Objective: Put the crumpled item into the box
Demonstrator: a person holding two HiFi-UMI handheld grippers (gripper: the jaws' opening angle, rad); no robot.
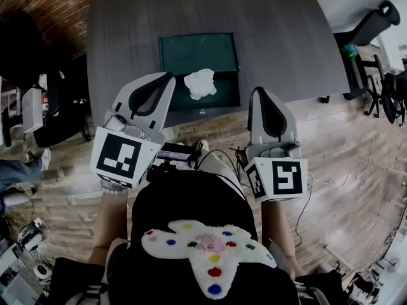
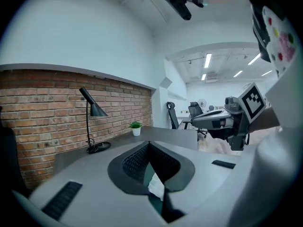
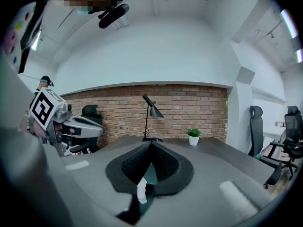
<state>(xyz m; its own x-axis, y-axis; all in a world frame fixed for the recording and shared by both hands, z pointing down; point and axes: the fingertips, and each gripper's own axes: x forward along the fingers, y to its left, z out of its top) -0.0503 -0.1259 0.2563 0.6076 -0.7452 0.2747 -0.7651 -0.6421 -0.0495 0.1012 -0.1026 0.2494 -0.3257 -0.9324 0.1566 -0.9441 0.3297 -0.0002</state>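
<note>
A white crumpled item (image 1: 200, 83) lies in the front half of an open dark green box (image 1: 226, 97) on the grey table (image 1: 286, 49). My left gripper (image 1: 170, 76) hangs to the left of the item, near the table's front edge, jaws shut and empty. My right gripper (image 1: 259, 91) is to the box's right, also shut and empty. In the left gripper view the closed jaws (image 2: 149, 144) hide most of the crumpled item (image 2: 156, 186). The right gripper view shows the same past its shut jaws (image 3: 151, 144), with a sliver of the crumpled item (image 3: 141, 189) below.
A black desk lamp (image 2: 92, 110) and a small potted plant (image 2: 136, 127) stand at the table's far side by the brick wall. Office chairs (image 1: 375, 18) are to the right. Cables (image 1: 331, 183) run across the wooden floor.
</note>
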